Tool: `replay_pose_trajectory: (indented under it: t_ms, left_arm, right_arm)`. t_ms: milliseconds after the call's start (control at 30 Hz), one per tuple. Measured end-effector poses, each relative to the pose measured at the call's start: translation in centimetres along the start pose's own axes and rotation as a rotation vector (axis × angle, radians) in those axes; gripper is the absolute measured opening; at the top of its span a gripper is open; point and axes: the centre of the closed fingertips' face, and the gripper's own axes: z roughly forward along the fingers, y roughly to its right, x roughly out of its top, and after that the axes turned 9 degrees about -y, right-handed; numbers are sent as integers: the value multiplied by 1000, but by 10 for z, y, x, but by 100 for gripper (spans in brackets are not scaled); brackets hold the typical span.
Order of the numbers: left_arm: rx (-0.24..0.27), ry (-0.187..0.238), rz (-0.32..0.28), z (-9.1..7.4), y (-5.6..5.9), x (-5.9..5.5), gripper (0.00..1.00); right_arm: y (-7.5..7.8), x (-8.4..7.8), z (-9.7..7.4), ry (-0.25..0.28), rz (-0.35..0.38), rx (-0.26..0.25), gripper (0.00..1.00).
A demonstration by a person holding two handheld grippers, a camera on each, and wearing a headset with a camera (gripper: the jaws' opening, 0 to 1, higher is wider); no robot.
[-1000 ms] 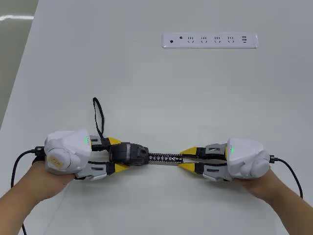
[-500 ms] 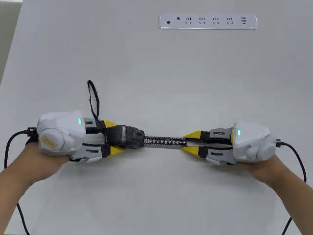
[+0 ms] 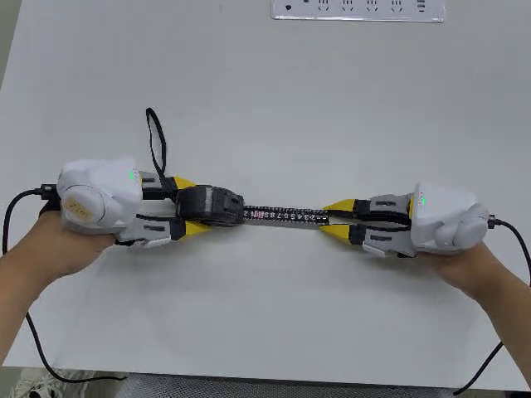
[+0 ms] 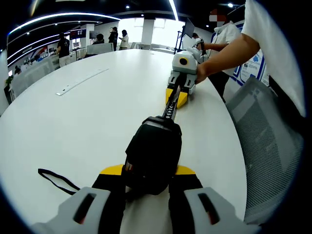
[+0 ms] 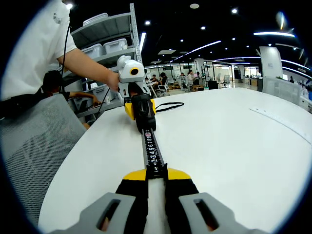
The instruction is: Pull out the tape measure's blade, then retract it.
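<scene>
Black tape case [image 3: 211, 206] sat clamped between the left gripper's [image 3: 192, 206] jaws over the table [image 3: 274, 108]; the right gripper [image 3: 336, 218] pinched the drawn-out blade [image 3: 286, 215] by its end. If that pinch slipped, the blade would likely whip back into its housing.

Matt white table [image 3: 274, 99]; black plastic tape measure [image 3: 211, 206]

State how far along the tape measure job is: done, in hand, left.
Done: the left claw grips the tape measure's case, the right claw pinches the blade by its end, and a short numbered stretch is out. In hand: the pull-out, with the blade stretched straight between the claws. Left: any further pulling, then letting the blade retract.
</scene>
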Motion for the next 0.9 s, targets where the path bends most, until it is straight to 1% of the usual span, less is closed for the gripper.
replay_pose_trajectory:
  t_ms: [467, 633, 900]
  left_arm:
    - [-1, -1, -1, 0, 0, 0, 30]
    - [-2, -1, -1, 0, 0, -1, 30]
    - [-2, -1, -3, 1, 0, -1, 30]
  right_arm:
    - [0, 1, -12, -1, 9, -8, 10]
    - [2, -1, -17, 1, 15, -7, 10]
    - [5, -9, -28, 2, 19, -12, 10]
